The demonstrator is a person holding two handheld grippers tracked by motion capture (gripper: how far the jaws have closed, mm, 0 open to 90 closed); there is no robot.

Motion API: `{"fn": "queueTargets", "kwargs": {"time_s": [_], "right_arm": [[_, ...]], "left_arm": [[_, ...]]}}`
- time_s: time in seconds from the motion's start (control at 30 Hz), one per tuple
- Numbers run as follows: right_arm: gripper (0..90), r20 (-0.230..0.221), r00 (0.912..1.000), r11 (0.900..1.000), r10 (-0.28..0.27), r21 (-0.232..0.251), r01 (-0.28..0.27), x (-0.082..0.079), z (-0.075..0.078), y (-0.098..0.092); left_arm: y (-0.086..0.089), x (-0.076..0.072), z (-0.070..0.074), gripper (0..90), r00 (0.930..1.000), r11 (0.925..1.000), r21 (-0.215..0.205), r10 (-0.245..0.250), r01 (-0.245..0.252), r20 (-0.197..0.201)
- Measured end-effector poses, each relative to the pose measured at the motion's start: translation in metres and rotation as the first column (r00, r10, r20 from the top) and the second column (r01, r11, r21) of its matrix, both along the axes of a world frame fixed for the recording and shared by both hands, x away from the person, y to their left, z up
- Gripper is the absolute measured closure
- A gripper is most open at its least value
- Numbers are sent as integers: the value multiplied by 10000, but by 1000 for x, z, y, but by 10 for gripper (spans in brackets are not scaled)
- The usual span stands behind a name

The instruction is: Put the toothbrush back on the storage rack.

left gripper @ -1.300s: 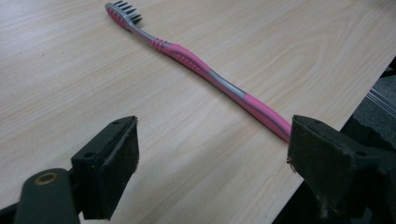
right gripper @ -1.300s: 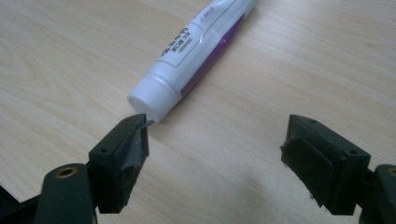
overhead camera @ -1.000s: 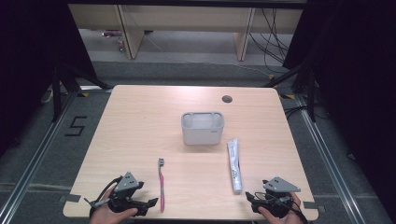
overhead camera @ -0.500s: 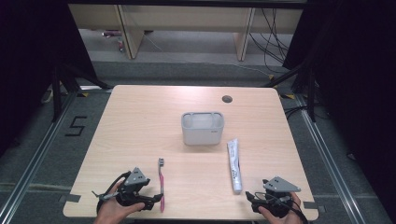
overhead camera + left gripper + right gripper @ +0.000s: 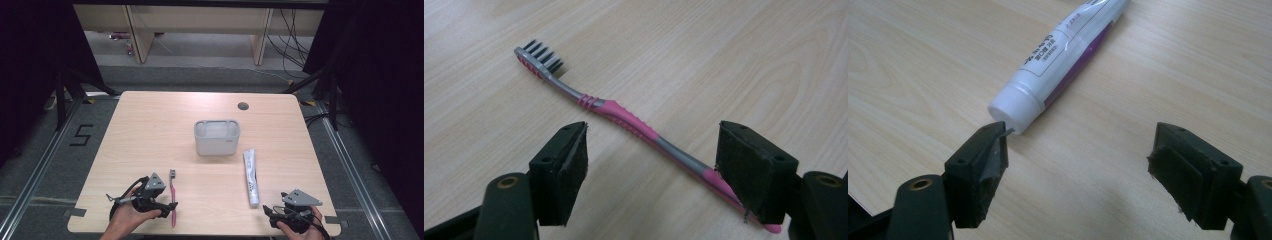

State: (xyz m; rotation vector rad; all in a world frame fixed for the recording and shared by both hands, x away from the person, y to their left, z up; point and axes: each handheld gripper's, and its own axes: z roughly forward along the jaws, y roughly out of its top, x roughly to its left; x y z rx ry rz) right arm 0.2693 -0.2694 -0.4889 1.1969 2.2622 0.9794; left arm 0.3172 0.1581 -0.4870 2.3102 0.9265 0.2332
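A pink and grey toothbrush (image 5: 173,197) (image 5: 624,117) lies on the wooden table (image 5: 150,135), bristles toward the far side. My left gripper (image 5: 165,207) (image 5: 654,139) is at its handle end. The jaws stand on either side of the handle and have just been closing, but the pads are not pressing on it. A white toothpaste tube (image 5: 251,177) (image 5: 1063,55) lies to the right, cap toward me. My right gripper (image 5: 272,215) (image 5: 1078,145) rests open just short of the cap, with nothing between its jaws.
A grey rectangular holder (image 5: 216,145) stands at the table's middle, beyond the toothbrush and the tube. A small round cable hole (image 5: 243,106) sits near the far edge. Both hands are close to the table's front edge.
My left gripper has slid right toward the toothbrush, and its jaws now straddle the handle. The right gripper, toothpaste and holder have stayed put.
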Motion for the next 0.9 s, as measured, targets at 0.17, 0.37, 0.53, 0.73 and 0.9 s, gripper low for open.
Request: {"fn": "queueTargets", "kwargs": {"time_s": [0.17,0.37,0.53,0.73,0.9], "right_arm": [[236,71,9996,9995,-266,-154,267,-2,1,0],[240,-28,9994,9994,-353,63,353,-3,2,1],[240,-242,9989,9990,-405,172,409,-4,2,3],[241,10,9995,9995,-323,47,323,-3,1,2],[242,73,9996,9996,-284,78,283,-3,1,3]], "left_arm": [[-7,5,-1,299,9999,9994,324,-126,130,-116],[-14,10,-3,311,9997,9976,646,-222,230,-125],[-14,13,-1,327,9989,9950,922,-355,382,-314],[-17,19,0,370,9976,9911,1214,-486,543,-492],[-19,22,0,417,9966,9873,1460,-531,620,-636]]}}
